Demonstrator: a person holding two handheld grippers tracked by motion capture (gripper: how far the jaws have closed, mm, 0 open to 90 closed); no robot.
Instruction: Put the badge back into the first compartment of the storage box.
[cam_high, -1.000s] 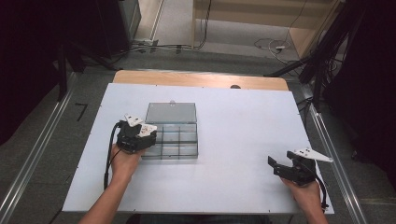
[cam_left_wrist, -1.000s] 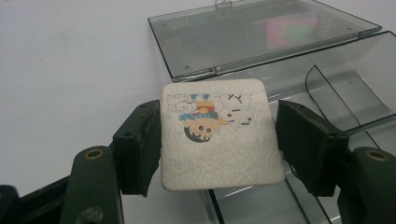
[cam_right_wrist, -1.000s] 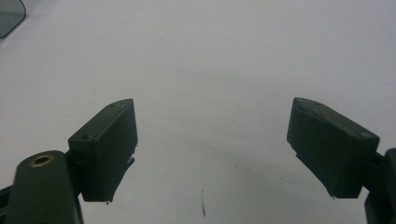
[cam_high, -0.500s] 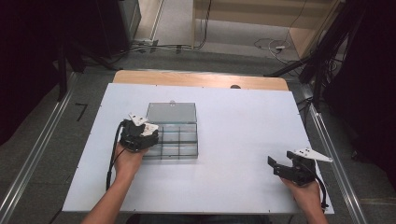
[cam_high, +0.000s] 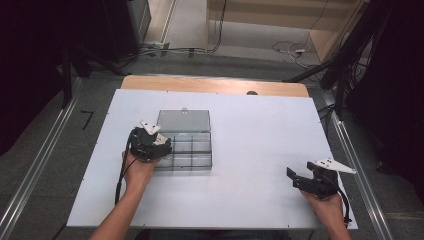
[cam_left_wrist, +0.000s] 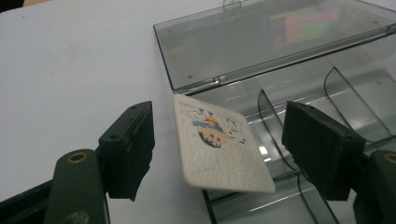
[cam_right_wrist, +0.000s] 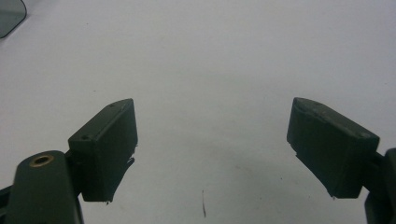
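Card (cam_left_wrist: 222, 149) hangs loose between my left tongs (cam_left_wrist: 233, 144), just opened — it may, I think, miss the box (cam_left_wrist: 289, 116); right tongs (cam_right_wrist: 224, 149) wide, idle.

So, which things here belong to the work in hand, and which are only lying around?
In the job:
- left gripper, jaws just opened, apart from the card
- small picture card tilted between them
- clear compartment box, lid open

Lying about:
- right gripper, open over bare white table
- cables on the floor behind
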